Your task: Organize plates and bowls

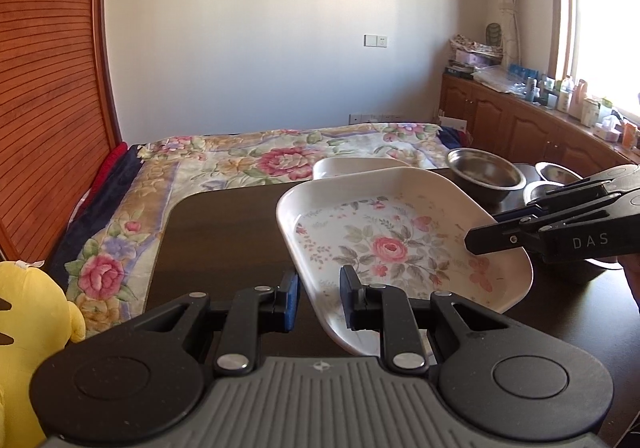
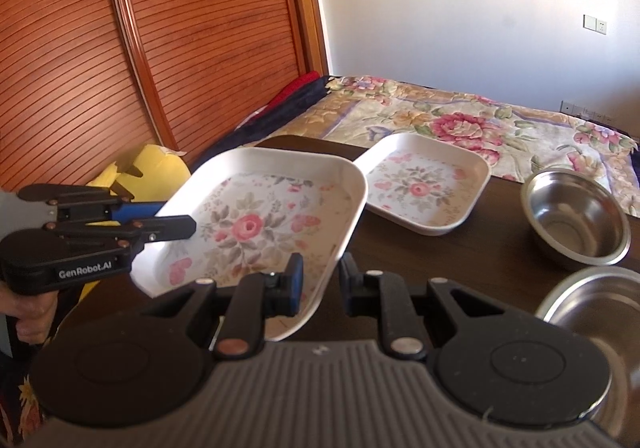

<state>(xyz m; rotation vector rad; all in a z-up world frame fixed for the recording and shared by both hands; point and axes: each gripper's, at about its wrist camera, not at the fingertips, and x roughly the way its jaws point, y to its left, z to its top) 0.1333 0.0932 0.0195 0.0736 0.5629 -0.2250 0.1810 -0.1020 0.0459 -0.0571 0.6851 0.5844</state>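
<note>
Both tongs are clamped on one floral square plate [image 2: 256, 224], left gripper [image 1: 319, 298] and right gripper [image 2: 320, 284] at opposite rims, beside a second floral plate [image 2: 424, 183].

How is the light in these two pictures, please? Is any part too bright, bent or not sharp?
Left wrist view: the window is blown out white, and the wooden wardrobe bows from fisheye distortion. Right wrist view: light is softer, the near steel bowl is blurred at the edge, and the held floral plate stays fairly sharp.
</note>
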